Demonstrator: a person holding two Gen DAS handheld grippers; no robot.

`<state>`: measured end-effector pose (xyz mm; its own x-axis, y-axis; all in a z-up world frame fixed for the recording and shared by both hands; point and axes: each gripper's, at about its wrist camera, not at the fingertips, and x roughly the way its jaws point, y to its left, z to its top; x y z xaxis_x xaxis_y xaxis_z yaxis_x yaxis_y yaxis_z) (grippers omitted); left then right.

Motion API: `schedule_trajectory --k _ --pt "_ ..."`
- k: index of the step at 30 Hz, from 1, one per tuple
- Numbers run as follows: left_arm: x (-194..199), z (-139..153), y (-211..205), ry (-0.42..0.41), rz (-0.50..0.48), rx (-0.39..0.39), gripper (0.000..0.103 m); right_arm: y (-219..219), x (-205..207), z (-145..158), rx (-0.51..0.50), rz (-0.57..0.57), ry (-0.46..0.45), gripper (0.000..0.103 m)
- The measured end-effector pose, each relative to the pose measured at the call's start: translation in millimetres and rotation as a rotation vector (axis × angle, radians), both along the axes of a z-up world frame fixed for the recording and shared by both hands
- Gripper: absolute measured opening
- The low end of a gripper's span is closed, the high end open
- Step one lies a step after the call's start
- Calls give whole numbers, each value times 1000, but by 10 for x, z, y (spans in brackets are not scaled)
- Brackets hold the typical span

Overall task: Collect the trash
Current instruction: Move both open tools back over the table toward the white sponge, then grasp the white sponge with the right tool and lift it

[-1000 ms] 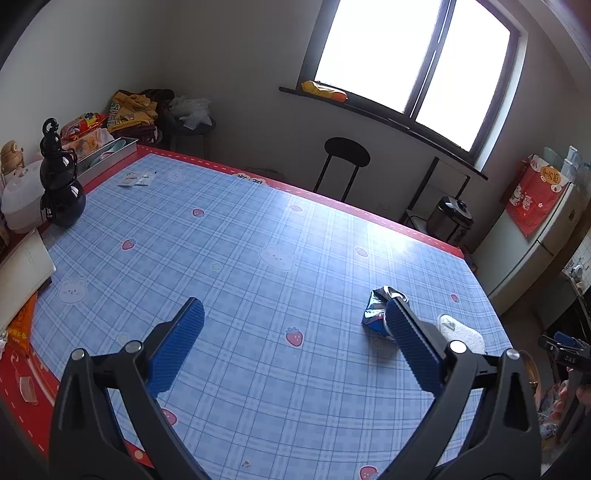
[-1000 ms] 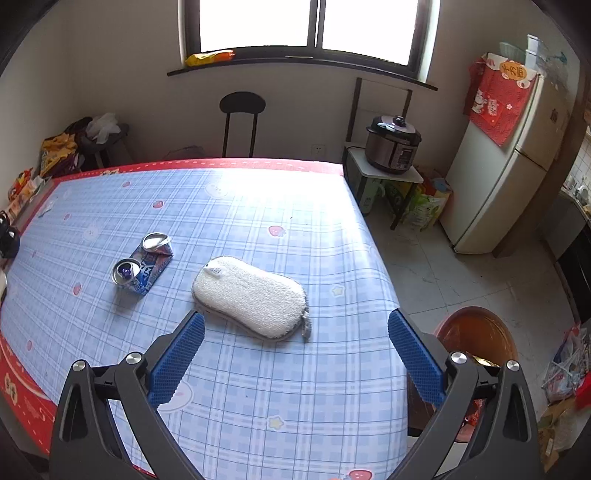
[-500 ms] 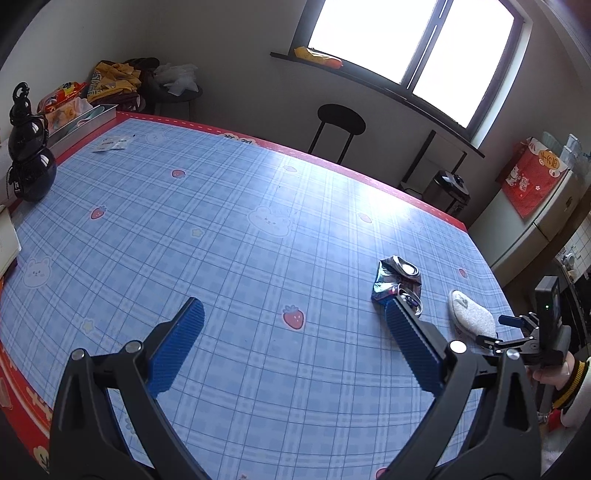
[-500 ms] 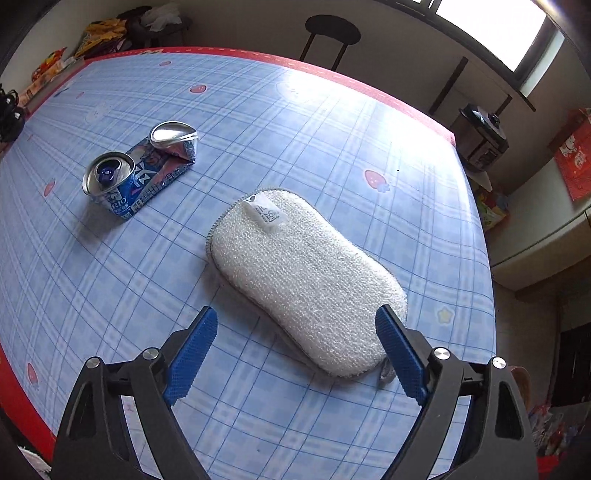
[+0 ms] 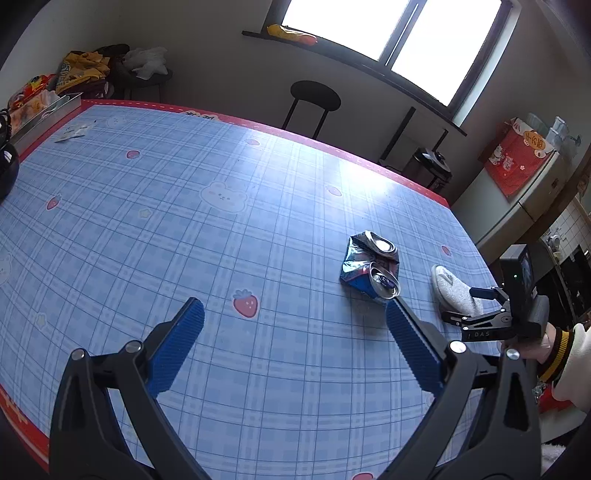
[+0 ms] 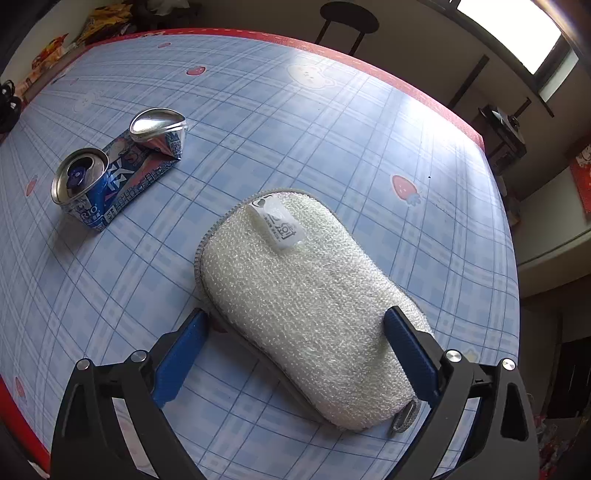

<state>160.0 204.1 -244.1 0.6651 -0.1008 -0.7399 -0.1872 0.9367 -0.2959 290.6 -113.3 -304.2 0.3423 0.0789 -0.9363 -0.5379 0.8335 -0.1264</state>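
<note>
Crushed blue-and-silver aluminium can [image 6: 118, 168]: lies flat near the table's [image 5: 184, 229] right edge, beside a white oval scrubbing pad [image 6: 306, 306].
Handling: probably light, thin-walled, sharp at creases; pinch across the flattened middle.
Axis: runs mouth end to base end.
Left gripper [image 5: 293, 338]: wide, empty.
Right gripper [image 6: 295, 347]: wide, straddling the pad.

A big table [image 5: 221, 177] is covered by a blue checked cloth. A black stool [image 5: 315, 96] is set under a bright window [image 5: 388, 33]. A fridge [image 5: 535, 199] is seen nearby.
</note>
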Motion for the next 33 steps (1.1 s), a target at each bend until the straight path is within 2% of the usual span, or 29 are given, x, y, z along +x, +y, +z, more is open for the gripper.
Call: schedule_trajectory --k 9,14,16,20,25,29,33 --pt "145 -67 -270 15 -67 -25 97 -44 39 -19 19 -1 -8 93" --pt "164 -62 -339 18 -93 -26 97 -83 35 18 15 19 -13 83" --pt "168 -56 -340 17 -94 -33 97 -98 0 96 51 18 -7 73" --pt "182 -50 -330 12 -102 -56 97 -116 -22 315 124 22 -16 46" --pt "245 -88 -348 17 -104 -121 97 -183 -94 631 207 -8 -68 30" --pt "290 -98 -425 21 -126 -120 97 -312 -121 852 284 -45 -93 23" --pt "324 -102 -509 23 -150 -121 97 -512 -137 1012 378 -132 -98 17"
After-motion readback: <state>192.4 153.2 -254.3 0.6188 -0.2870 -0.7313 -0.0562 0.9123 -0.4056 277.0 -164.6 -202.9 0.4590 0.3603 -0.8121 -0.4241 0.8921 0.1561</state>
